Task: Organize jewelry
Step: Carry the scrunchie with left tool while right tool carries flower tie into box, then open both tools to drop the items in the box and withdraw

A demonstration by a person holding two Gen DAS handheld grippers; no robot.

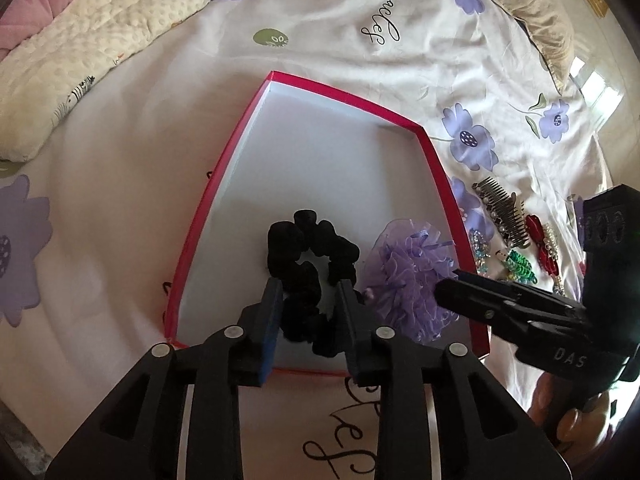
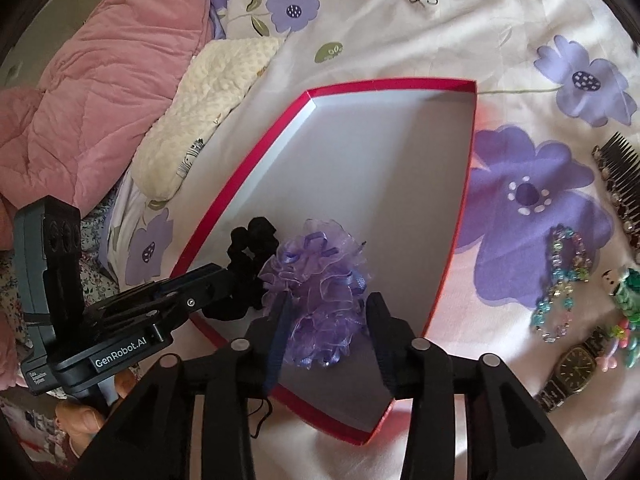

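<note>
A shallow red-rimmed box (image 1: 434,168) with a white floor lies on the bed; it also shows in the right wrist view (image 2: 460,216). Inside it lie a black scrunchie (image 1: 310,256) and a purple ribbon hair flower (image 1: 404,276). My left gripper (image 1: 308,300) is open, its fingers on either side of the scrunchie. My right gripper (image 2: 330,308) is open around the purple flower (image 2: 320,280), with the scrunchie (image 2: 248,252) to its left. The left gripper also shows in the right wrist view (image 2: 216,284), and the right gripper in the left wrist view (image 1: 452,284).
Right of the box lie a dark hair comb (image 2: 620,176), a beaded bracelet (image 2: 564,280), a green ornament (image 2: 624,292), a wristwatch (image 2: 572,368) and red clips (image 1: 540,240). A cream pillow (image 1: 80,68) and pink quilt (image 2: 100,92) lie at the far left.
</note>
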